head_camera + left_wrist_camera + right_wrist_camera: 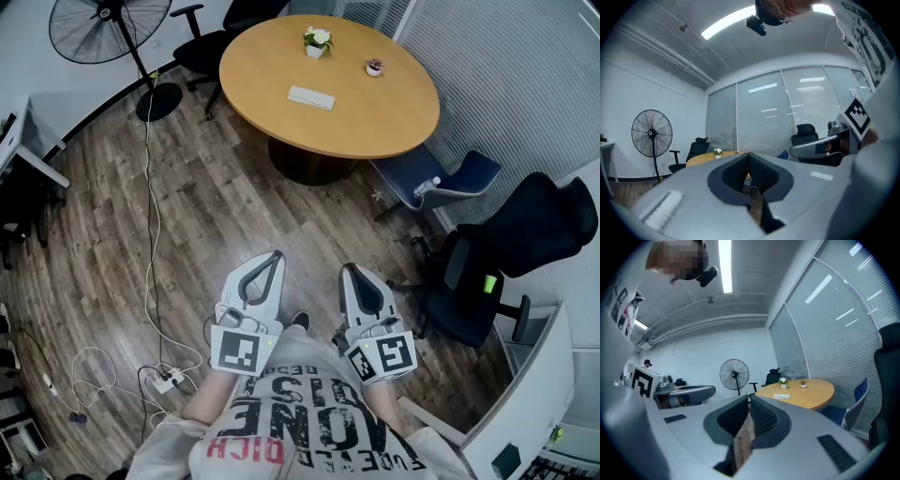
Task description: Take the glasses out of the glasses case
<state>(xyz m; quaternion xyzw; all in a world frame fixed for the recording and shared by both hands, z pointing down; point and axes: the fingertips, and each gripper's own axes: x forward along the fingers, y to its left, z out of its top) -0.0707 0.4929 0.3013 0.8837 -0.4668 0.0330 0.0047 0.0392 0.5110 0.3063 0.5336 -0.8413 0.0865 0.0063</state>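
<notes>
Far ahead of both claws, well out of reach, the glasses case (pixel 311 97) lies flat on the round table (pixel 375 122): white, oblong, lid down, near the middle of the top and well in from the rim nearest the claws. Beyond it stands a small potted plant (pixel 318 40); beyond and to the right, a smaller pot (pixel 374 67). Tabletop around the case is bare on the near side. Between the claws and the table's near edge runs open wood floor (pixel 206 206), a straight lane. Right of that lane: a blue chair (pixel 441 183) tucked against the table's right edge, and a black office chair (pixel 506 253) just beside the right claw's outer side. Left of the lane: a white cable (pixel 150 234) trails along the floor past the left claw to a power strip (pixel 169 379) down by the person's left side; a standing fan (pixel 111 28) far ahead-left. Left gripper (pixel 272 258) and right gripper (pixel 349 269) are held side by side, close to the torso, noses pointing forward toward the table, roughly level, marker cubes nearest the body. Left claw: pads pressed together, nothing between them. Right claw: the same, closed on itself, empty.
</notes>
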